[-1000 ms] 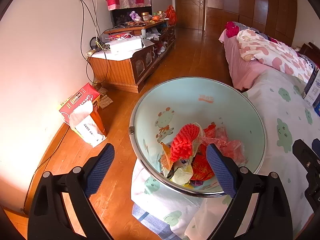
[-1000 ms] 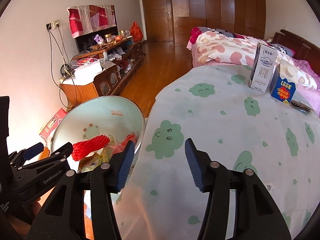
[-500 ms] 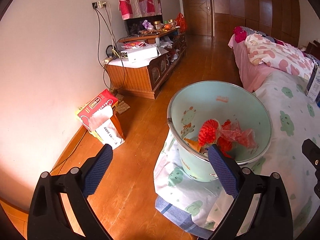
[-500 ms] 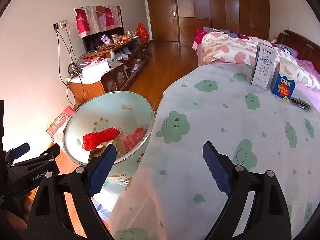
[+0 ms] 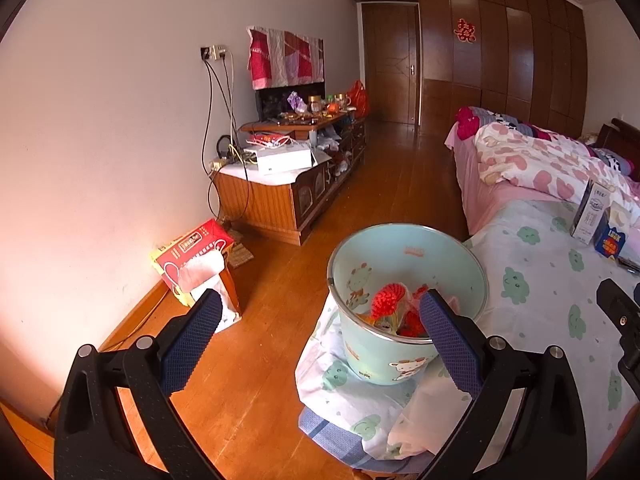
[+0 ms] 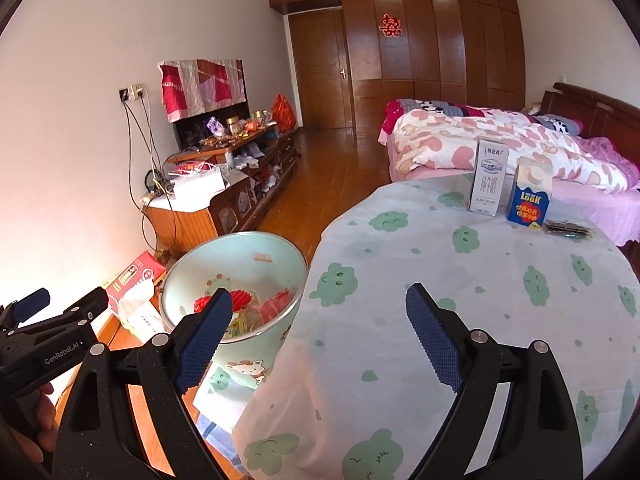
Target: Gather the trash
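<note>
where right gripper [image 6: 316, 332] overlaps bin [image 6: 256, 252], trash [image 6: 256, 304] partly hidden.

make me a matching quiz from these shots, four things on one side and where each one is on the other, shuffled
Things:
1. white milk carton
2. red foam net
3. bin
4. red tissue box

Places:
A. on the floor by the wall
B. inside the bin
C. upright on the table, beside the blue carton
D. against the table's edge, on the hanging cloth

Pairs: 1-C, 2-B, 3-D, 4-A
</note>
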`<act>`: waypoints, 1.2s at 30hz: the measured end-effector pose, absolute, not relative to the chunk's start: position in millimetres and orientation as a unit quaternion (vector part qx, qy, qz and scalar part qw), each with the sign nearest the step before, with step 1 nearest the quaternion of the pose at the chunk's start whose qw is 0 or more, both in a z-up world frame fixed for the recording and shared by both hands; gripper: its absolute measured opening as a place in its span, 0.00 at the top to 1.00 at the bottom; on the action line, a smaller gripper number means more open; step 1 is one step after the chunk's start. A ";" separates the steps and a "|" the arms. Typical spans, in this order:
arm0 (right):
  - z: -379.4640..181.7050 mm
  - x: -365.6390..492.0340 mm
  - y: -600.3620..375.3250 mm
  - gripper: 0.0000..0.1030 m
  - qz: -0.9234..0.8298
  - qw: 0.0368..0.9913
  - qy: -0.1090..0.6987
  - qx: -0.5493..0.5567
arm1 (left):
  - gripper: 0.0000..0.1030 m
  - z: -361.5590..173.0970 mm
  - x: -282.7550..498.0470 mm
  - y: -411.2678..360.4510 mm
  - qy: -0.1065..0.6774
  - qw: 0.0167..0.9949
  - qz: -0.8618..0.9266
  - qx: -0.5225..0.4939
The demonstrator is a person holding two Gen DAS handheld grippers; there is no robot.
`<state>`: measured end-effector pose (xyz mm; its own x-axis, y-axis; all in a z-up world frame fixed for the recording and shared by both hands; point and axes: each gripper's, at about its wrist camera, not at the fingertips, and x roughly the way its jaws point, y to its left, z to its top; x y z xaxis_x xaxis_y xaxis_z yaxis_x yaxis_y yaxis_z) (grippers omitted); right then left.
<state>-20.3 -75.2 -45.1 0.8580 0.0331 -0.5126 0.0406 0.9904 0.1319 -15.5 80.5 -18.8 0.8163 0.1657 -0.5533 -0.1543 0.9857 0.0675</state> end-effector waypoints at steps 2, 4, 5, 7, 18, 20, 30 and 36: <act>-39.3 -29.3 -78.8 0.15 -0.011 0.966 0.248 0.073 | 0.06 -10.0 -23.7 77.6 0.272 0.958 0.086 0.017; -33.4 -38.4 -81.2 0.15 -0.022 0.971 0.227 0.074 | 0.06 -1.6 -31.6 74.8 0.254 0.963 0.086 0.023; -31.6 -41.6 -82.3 0.15 -0.024 0.972 0.221 0.075 | 0.06 1.8 -34.9 73.0 0.247 0.965 0.085 0.024; -27.2 -49.8 -85.8 0.13 -0.029 0.975 0.206 0.077 | 0.06 7.9 -41.1 69.6 0.236 0.968 0.080 0.027; -8.6 -73.3 -93.0 0.12 -0.038 0.982 0.169 0.072 | 0.06 15.8 -50.9 63.1 0.221 0.972 0.071 0.032; -7.2 -74.6 -93.1 0.12 -0.039 0.982 0.171 0.073 | 0.06 15.6 -51.2 63.0 0.222 0.972 0.070 0.030; -3.7 -79.3 -90.8 0.12 -0.039 0.981 0.174 0.074 | 0.06 14.7 -52.0 60.1 0.222 0.972 0.064 0.033; -6.7 -81.7 -89.9 0.12 -0.041 0.982 0.170 0.077 | 0.06 15.2 -52.8 59.4 0.221 0.973 0.062 0.033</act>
